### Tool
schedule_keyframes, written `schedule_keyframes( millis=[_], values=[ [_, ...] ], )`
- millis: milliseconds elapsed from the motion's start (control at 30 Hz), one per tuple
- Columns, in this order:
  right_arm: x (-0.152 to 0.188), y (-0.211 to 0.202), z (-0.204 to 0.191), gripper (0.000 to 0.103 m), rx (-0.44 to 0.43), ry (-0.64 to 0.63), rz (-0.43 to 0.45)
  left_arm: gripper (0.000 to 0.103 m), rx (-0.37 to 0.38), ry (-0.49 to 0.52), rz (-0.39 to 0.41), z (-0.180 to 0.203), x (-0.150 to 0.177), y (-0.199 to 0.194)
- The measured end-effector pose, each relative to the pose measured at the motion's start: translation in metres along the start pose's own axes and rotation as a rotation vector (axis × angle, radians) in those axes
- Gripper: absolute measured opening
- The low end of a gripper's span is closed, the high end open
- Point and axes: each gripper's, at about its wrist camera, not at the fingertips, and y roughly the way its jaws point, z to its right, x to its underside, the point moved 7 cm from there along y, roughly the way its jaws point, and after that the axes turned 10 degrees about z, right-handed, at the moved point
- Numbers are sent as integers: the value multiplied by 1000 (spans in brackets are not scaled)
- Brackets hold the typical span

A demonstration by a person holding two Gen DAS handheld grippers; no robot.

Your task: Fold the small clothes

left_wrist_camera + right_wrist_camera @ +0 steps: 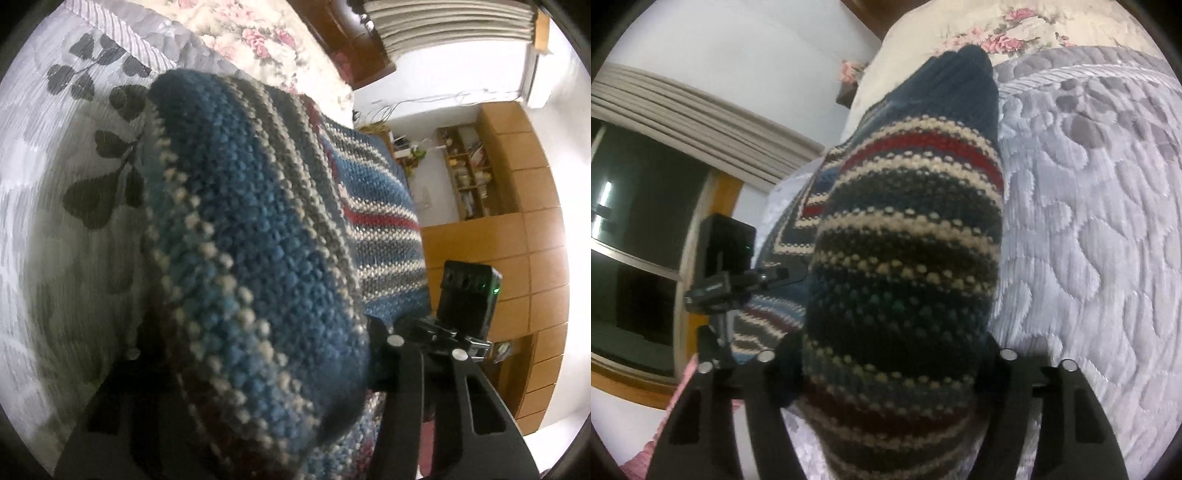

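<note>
Both tools are lifted above the bed with the striped knit garment (258,240) draped between them. The left tool (266,369) has a thick bunch of blue, grey and white knit filling the space between its fingers, and the right tool (886,369) shows the same: a wad of navy, cream and red stripes packed between its fingers. Each looks clamped on the knit, though the fabric hides the fingertips themselves. The rest of the garment hangs and trails back toward the quilt (1089,221).

The knit looks chunky and soft, likely light but bulky (it bunches rather than creases), so it should hold a fold loosely and spring open if released early. Its texture seems grippy; taking hold at hems or corners would probably control it better than mid-panel bunches.

The surface is a pale grey quilted bedspread with leaf motifs, beside a floral cover (258,33). Wooden cabinets (517,221) and a dark window (639,240) frame the room.
</note>
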Motion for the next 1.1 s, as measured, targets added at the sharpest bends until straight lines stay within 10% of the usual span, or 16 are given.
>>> schedule_keyframes(
  millis=[600,1100],
  values=[
    [35,-216,23,64,-1,-156,163,39,218,160,40,194,91,50],
    [80,-220,160,74,-90,66,82,49,33,161,7,176,139,157]
  ],
)
